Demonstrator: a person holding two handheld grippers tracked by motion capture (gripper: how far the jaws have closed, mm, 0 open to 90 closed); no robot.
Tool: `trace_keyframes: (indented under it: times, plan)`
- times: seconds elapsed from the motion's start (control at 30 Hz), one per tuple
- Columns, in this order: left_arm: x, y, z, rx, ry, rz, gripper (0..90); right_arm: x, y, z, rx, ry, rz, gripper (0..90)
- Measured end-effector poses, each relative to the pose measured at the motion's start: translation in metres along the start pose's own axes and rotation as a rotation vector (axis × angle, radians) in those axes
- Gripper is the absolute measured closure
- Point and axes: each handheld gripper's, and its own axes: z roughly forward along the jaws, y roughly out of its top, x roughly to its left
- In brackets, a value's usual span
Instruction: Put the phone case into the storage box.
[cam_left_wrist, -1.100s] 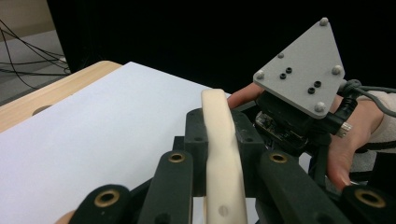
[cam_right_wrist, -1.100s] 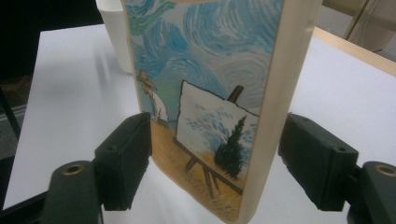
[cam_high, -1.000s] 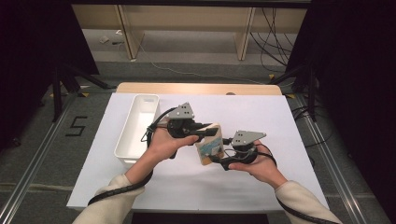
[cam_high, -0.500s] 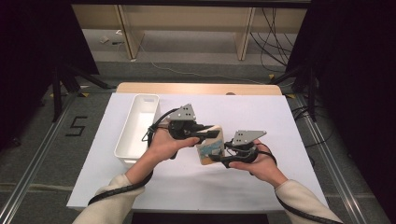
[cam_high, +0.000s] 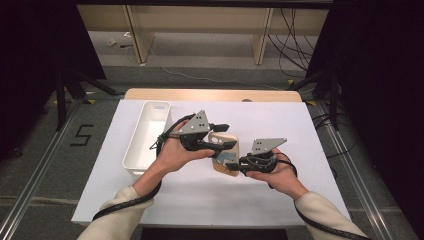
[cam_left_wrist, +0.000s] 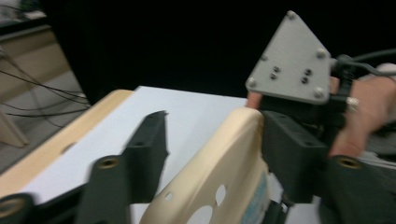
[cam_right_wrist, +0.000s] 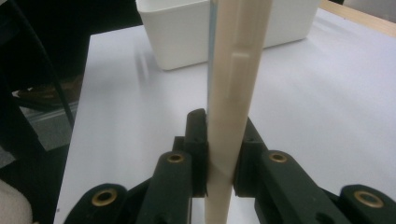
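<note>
At frame centre, the right gripper (cam_high: 234, 164) has just clamped its jaws on the cream board (cam_high: 226, 156). The left gripper (cam_high: 226, 136) has just been opening; the board sits loose between its jaws.

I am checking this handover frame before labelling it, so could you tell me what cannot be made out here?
- Cream board, high view: its blue-printed face is too small and half covered by the right gripper.
- Left gripper, left gripper view: motion blur; whether its open jaws touch the board is unclear.
- White bin, right gripper view: cut off by the top edge and split by the board.
</note>
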Motion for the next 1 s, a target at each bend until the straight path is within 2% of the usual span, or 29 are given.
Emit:
trace_keyframes:
  times: [0.13, 0.3, 0.43, 0.6, 0.7, 0.83, 1.0]
  plan:
    - [0.0, 0.001, -0.002, -0.018, 0.041, -0.04, 16.0, 0.001, 0.002, -0.001, 0.001, -0.022, 0.01, 80.4]
    - [0.0, -0.002, -0.006, -0.021, 0.065, -0.074, 8.7, 0.002, 0.002, -0.001, -0.008, -0.074, 0.047, 80.3]
    - [0.002, -0.006, -0.009, 0.0, 0.103, -0.084, 7.9, 0.001, 0.004, 0.001, -0.013, -0.118, 0.073, 80.3]
    - [0.004, -0.01, -0.012, -0.006, 0.153, -0.107, 5.1, 0.002, 0.006, 0.005, -0.023, -0.169, 0.097, 80.3]
    - [0.004, -0.012, -0.012, -0.016, 0.175, -0.128, 0.4, 0.003, 0.008, 0.009, -0.026, -0.187, 0.105, 80.3]
    - [0.003, -0.013, -0.01, -0.018, 0.221, -0.144, 0.0, 0.004, 0.012, 0.014, -0.036, -0.213, 0.112, 80.3]
    - [0.004, -0.014, -0.008, -0.016, 0.246, -0.146, 0.0, 0.004, 0.014, 0.019, -0.041, -0.231, 0.119, 80.3]
